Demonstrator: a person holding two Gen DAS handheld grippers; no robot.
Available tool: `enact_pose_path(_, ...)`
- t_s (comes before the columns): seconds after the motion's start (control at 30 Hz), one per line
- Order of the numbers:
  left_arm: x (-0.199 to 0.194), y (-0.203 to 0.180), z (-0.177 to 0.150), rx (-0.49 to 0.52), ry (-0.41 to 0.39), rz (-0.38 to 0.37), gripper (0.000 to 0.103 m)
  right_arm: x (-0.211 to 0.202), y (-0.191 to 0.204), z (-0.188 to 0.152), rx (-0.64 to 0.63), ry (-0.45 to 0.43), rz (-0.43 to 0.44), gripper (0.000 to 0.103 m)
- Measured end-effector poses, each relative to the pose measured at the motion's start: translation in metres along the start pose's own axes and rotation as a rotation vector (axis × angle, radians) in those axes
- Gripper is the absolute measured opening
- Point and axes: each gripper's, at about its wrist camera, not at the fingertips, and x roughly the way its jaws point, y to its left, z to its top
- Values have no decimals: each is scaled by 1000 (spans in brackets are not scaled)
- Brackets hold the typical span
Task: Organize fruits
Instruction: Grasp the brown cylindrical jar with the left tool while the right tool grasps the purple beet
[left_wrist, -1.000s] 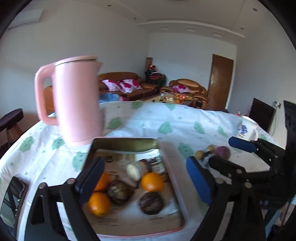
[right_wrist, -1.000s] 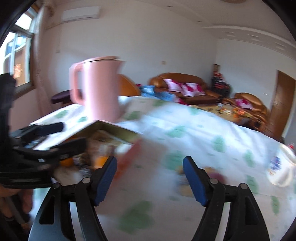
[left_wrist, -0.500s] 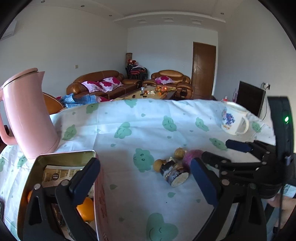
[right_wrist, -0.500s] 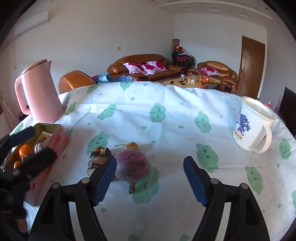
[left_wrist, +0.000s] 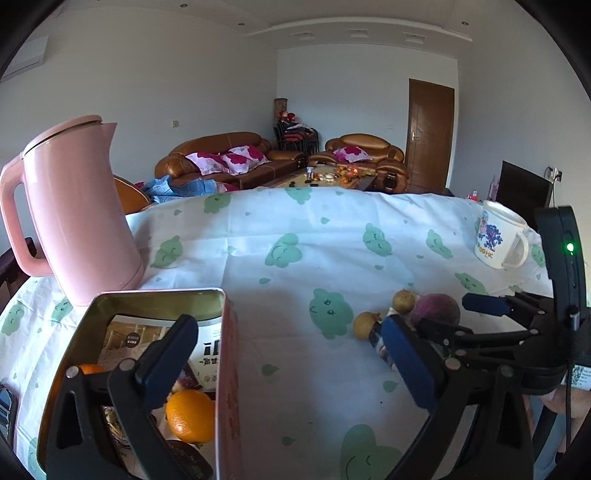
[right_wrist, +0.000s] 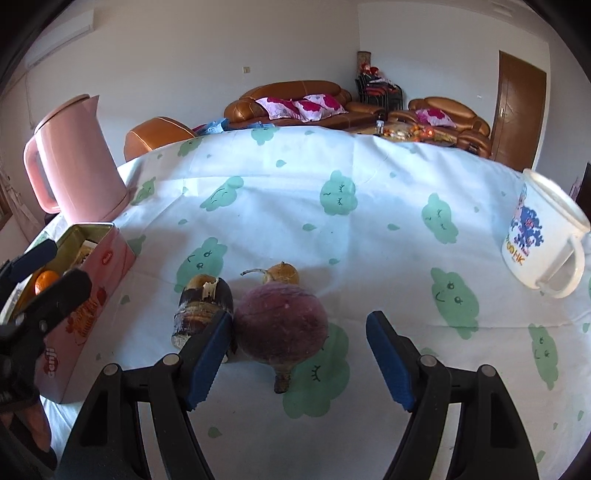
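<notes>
The bench (right_wrist: 369, 229), under a white cloth with green cloud faces, carries a loose cluster of produce near its front edge: a purple root (right_wrist: 280, 326), a dark cut stalk piece (right_wrist: 201, 310) touching its left side, and a small brown fruit (right_wrist: 282, 272) just behind it; the left wrist view shows a second small brown fruit (left_wrist: 364, 325) in the same cluster. The right gripper (right_wrist: 295, 365) points down at this cluster with its jaws released and holding nothing; the root sits in the gap toward the left pad, which overlaps the stalk piece, though contact cannot be told. The left gripper (left_wrist: 291, 354) hangs over the right rim of a pink tin (left_wrist: 227, 369) at the left of the bench, its jaws wide apart and empty, one finger above the tin's inside and the other above the cloth. An orange (left_wrist: 190, 415) lies in the tin beside dark round fruit, with another orange partly hidden farther left. A pink kettle (left_wrist: 79, 218) stands upright just behind the tin. A white mug (right_wrist: 543, 240) stands well apart at the right.
</notes>
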Motion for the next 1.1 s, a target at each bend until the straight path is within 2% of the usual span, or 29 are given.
enact_pose_path(0.03, 0, -1, 0, 2, 5, -10, 102, 1, -1, 0, 6, 7, 8, 76)
enact_pose_path(0.07, 1, -3, -1, 4, 9, -18, 102, 1, -1, 0, 8, 9, 13, 71)
enact_pose_path(0.1, 2, -6, -1, 7, 16, -27, 102, 0, -1, -1, 10, 4, 41, 59)
enact_pose_path(0.13, 4, -9, -1, 12, 24, -37, 102, 0, 1, -1, 9, 4, 70, 55)
enact_pose_path(0.27, 10, -19, -2, 16, 56, -70, 102, -5, 5, -5, -5, -4, 54, 55)
enact_pose_path(0.4, 18, -31, -2, 22, 80, -90, 102, -16, -8, -7, 51, -52, 60, 55)
enact_pose_path(0.63, 41, -54, -1, 25, 151, -121, 98, -28, -36, -11, 166, -94, -25, 55)
enact_pose_path(0.8, 56, -65, -1, 39, 210, -125, 76, -27, -44, -11, 208, -92, -18, 55)
enact_pose_path(1.03, 67, -70, -3, 44, 265, -141, 69, -29, -42, -12, 195, -100, -14, 55)
enact_pose_path(1.1, 66, -71, -3, 52, 264, -151, 52, -28, -42, -12, 193, -96, -1, 55)
